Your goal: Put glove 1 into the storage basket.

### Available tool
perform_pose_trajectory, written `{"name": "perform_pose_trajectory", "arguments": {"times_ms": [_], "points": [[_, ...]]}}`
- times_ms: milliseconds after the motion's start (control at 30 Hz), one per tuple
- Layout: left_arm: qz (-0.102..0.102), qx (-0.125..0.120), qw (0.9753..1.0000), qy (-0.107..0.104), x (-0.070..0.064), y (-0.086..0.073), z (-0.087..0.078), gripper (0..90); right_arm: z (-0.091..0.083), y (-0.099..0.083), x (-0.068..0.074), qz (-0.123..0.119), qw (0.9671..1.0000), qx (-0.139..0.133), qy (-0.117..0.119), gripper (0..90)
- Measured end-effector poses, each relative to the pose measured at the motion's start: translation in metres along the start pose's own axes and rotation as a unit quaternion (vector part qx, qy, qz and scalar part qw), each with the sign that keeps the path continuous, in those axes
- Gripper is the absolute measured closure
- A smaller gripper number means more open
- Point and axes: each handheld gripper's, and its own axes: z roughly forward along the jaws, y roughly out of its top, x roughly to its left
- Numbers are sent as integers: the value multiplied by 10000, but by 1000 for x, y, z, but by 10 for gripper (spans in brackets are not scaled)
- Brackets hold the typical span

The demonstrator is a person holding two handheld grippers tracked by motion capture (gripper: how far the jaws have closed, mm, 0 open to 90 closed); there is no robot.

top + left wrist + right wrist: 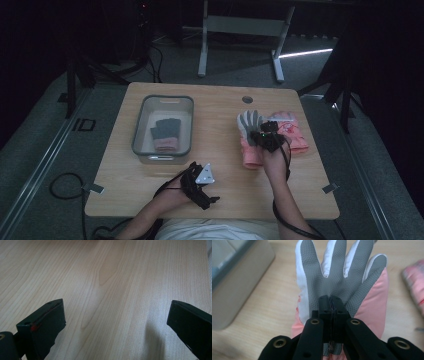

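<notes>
My left gripper (200, 186) idled near the front of the bench (220, 200), jaws wide apart over bare wood. Farther left stood the bin (142, 145) with one glove (165, 134) already inside. My right gripper (330, 305) had its jaws pinched shut on the grey palm of the pink glove (372, 302), which lay flat right of centre. I judged a clean lift best, fabric bunched well between the jaws.

I see the glove (248, 135), pink with a grey textured palm and white between the fingers, lying palm-up right of the bin (163, 128), fingers pointing away, jaws pinched on its palm.
</notes>
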Motion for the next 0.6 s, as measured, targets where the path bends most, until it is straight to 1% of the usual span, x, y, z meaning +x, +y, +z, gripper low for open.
{"name": "perform_pose_trajectory", "arguments": {"times_ms": [67,133,233,333,400,467,533,600], "points": [[25,30,10000,-16,0,0,0,13,11,-8,2,21,9999,116,-98,885],[72,58,10000,2,-1,-1,1,13,23,-14,3,94,9997,240,-33,884],[40,22,10000,-38,-2,-2,2,14,40,-19,8,193,9991,378,37,881],[63,-28,10000,-33,-3,-2,2,13,55,-21,15,100,9988,475,-21,875],[73,-22,10000,-38,-2,-2,2,14,65,-23,16,188,9983,544,0,869],[78,-37,10000,-44,-3,-2,2,14,69,-22,19,182,9986,499,-38,858],[93,-44,9999,-28,-3,-3,2,14,71,-21,21,106,9987,503,-66,843],[82,-36,10000,-32,-2,-3,2,13,71,-18,22,128,9987,500,-40,803]]}}
